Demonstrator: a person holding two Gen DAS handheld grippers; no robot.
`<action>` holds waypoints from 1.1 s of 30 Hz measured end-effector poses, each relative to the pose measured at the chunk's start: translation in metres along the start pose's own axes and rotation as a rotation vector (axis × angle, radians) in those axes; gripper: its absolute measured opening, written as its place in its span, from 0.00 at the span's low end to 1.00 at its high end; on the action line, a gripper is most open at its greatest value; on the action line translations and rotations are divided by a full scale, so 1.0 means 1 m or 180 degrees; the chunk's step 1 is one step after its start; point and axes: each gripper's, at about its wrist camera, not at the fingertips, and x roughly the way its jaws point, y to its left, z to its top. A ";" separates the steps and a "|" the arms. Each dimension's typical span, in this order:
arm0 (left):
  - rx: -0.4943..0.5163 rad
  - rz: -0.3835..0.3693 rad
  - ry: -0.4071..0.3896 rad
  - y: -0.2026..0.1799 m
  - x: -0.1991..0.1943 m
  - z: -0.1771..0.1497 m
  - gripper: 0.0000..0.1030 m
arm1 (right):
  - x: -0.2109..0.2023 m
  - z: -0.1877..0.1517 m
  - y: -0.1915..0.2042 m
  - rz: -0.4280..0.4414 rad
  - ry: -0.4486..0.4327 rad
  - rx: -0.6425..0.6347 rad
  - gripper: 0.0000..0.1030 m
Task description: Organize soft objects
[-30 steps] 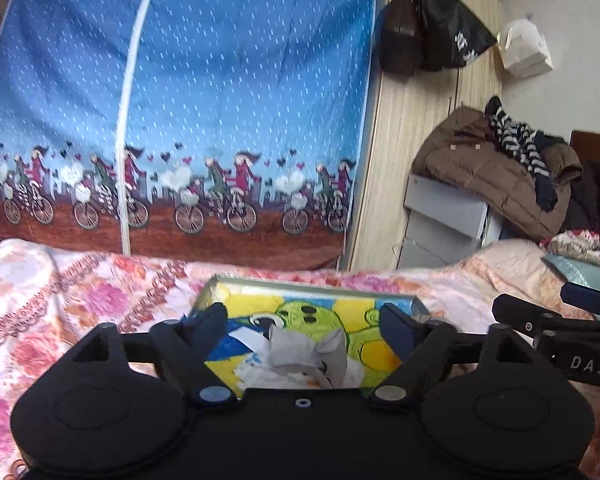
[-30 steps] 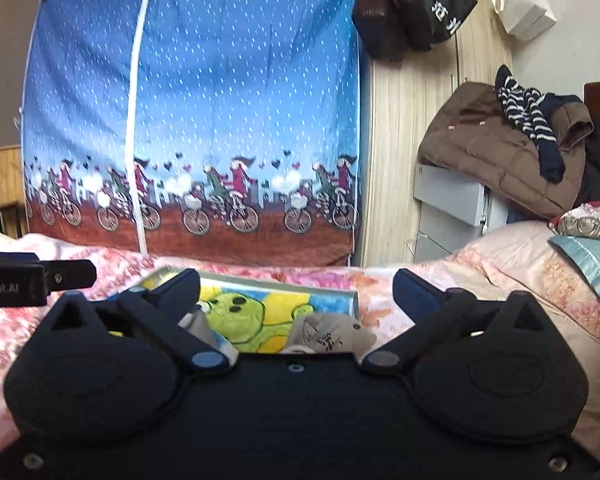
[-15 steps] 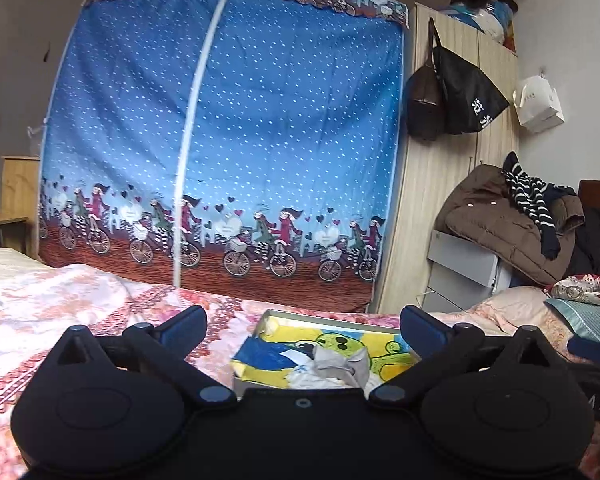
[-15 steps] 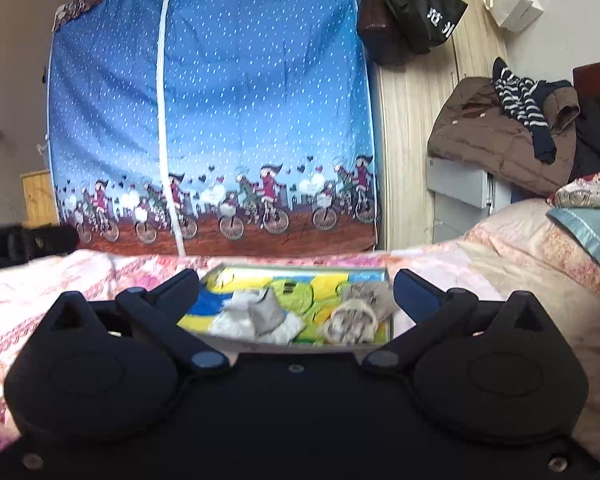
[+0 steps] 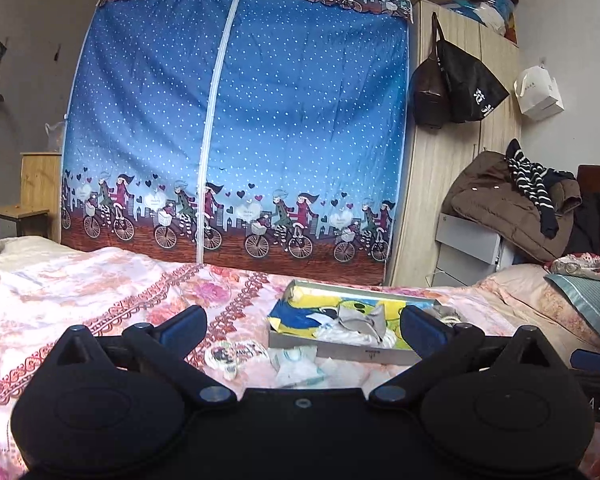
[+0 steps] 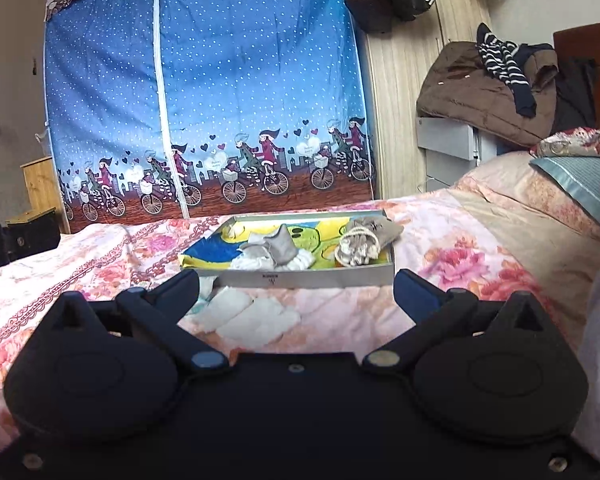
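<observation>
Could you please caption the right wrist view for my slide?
Open right tongs hover over white socks lying before the sock-filled tray.

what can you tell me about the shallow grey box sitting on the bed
The shallow grey rectangular box lies flat and open-topped on the pink floral bedspread. It looks like cardboard, with low walls, a small dark mark on its near wall, and a bright yellow, green and blue cartoon picture inside. In it lie a crumpled grey and white cloth heap and a beige bundled cloth, with a grey cloth draped over its far right corner. White folded cloths lie on the bed just before its near wall.
</observation>
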 end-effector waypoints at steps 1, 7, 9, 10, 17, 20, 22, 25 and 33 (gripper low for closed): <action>0.0007 -0.0018 0.0007 0.000 -0.003 -0.003 0.99 | -0.003 -0.004 0.001 -0.0006 0.0019 0.0009 1.00; 0.0064 -0.0089 0.0110 0.003 -0.016 -0.019 0.99 | -0.015 -0.015 0.004 -0.0107 0.0108 -0.0022 1.00; 0.0109 -0.0126 0.0176 0.004 -0.017 -0.023 0.99 | -0.011 -0.015 0.006 -0.0123 0.0131 -0.0059 1.00; 0.0121 -0.0126 0.0241 0.002 -0.014 -0.023 0.99 | -0.009 -0.014 0.007 -0.0142 0.0143 -0.0083 1.00; 0.0234 0.0028 0.0640 -0.002 0.005 -0.033 0.99 | 0.010 -0.021 0.010 -0.0266 0.0449 -0.0149 1.00; 0.0195 0.0028 0.0678 0.001 0.007 -0.035 0.99 | 0.012 -0.023 0.010 -0.0262 0.0525 -0.0155 1.00; 0.0188 0.0029 0.0704 0.001 0.009 -0.035 0.99 | 0.013 -0.024 0.010 -0.0243 0.0545 -0.0163 1.00; 0.0198 0.0009 0.0795 0.000 0.014 -0.037 0.99 | 0.011 -0.025 0.012 -0.0220 0.0555 -0.0177 1.00; 0.0297 -0.0019 0.0842 -0.006 0.016 -0.041 0.99 | 0.009 -0.024 0.014 -0.0172 0.0587 -0.0183 1.00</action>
